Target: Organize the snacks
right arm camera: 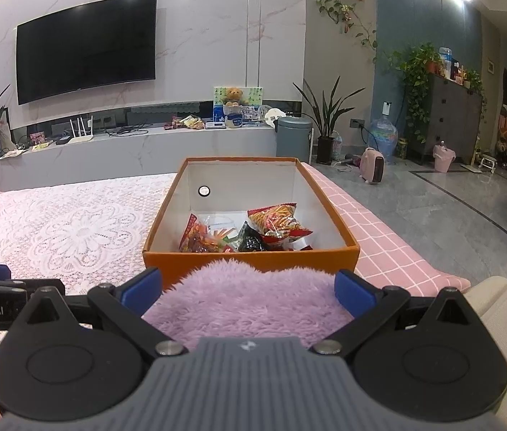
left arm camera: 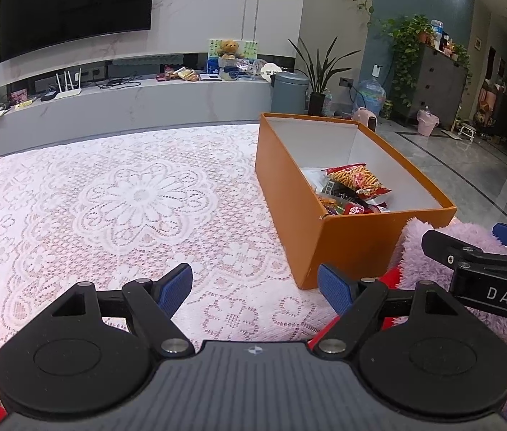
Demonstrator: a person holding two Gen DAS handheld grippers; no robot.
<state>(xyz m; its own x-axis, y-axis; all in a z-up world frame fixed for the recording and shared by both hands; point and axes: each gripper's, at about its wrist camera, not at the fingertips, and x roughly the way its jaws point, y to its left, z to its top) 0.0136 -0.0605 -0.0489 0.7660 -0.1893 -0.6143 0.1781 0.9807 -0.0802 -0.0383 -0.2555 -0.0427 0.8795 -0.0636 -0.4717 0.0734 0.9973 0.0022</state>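
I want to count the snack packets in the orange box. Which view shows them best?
The right wrist view: it looks lengthwise into the orange box, showing the snack packets spread out. In the left wrist view, the near wall hides part of the pile.

The open cardboard box (right arm camera: 250,256) is orange outside and white within. Its crinkly snack packets (right arm camera: 275,224) show red, yellow and black. White floral lace (left arm camera: 138,194) overlies a pink, white-gridded tabletop cloth (right arm camera: 390,248). The fuzzy sleeve (right arm camera: 250,305) is lilac; the tongs' pads (left arm camera: 176,289) are blue on black arms.
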